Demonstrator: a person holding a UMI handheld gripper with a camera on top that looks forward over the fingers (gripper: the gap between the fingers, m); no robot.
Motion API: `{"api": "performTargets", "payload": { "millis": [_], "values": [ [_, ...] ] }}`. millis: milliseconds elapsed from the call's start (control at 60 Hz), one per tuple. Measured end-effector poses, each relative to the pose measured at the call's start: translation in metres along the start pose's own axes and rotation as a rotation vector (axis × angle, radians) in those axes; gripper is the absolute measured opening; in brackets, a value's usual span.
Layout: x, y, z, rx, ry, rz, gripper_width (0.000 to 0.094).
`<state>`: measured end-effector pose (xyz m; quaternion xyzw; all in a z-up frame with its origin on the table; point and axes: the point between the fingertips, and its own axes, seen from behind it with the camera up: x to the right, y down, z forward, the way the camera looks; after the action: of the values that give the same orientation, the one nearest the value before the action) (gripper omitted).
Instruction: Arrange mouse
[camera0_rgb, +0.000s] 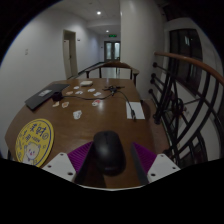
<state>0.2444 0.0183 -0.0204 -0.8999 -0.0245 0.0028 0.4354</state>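
Nearest the lens, the mouse (108, 152) sits between the two fingers of the gripper (108, 160): a dark, smooth, rounded dome, matte rather than glossy, with no logo or lettering that can be read. Purple pads (77, 157) line the fingers' inner faces, flat and wedge-shaped, one at each side of the mouse. The jaws stand apart, and whether the pads actually press on the mouse's sides cannot be told; it appears to rest on the table (60, 125).

That table is brown wood with a rounded near edge and a smooth, faintly shiny top. Left of the mouse lies a round yellow disc (37, 138) bearing a cartoon-like figure; any writing on it is too small to read. Beyond the fingers a small white cup (77, 114) stands, with scattered pale bits (88, 94) farther back. A flat dark laptop (43, 97) lies at the far left, and a white notebook (136, 109) with a dark pen across it lies to the right.

Past the table, a curved railing (190, 75) with dark bars runs along the right, and white walls lead to a doorway (111, 50).
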Motion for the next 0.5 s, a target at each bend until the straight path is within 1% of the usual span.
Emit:
{"api": "performTargets", "payload": {
  "millis": [33,117,167,200,333,417,450,500],
  "values": [
    [0.007,-0.010,0.008,-0.007,0.000,0.010,0.0737],
    [0.014,-0.007,0.008,-0.031,0.043,0.037,0.0521],
    [0.016,-0.015,0.015,-0.024,0.047,0.080,0.0465],
    [0.017,-0.015,0.014,-0.020,0.051,0.080,0.0451],
    [0.017,-0.017,0.017,-0.017,0.048,0.089,0.0443],
    [0.020,-0.015,0.010,-0.027,0.084,0.142,0.0390],
    [0.023,-0.020,0.004,-0.008,0.103,0.150,0.0373],
    [0.025,-0.041,-0.004,0.065,0.122,0.111,0.0354]
  ]
}}
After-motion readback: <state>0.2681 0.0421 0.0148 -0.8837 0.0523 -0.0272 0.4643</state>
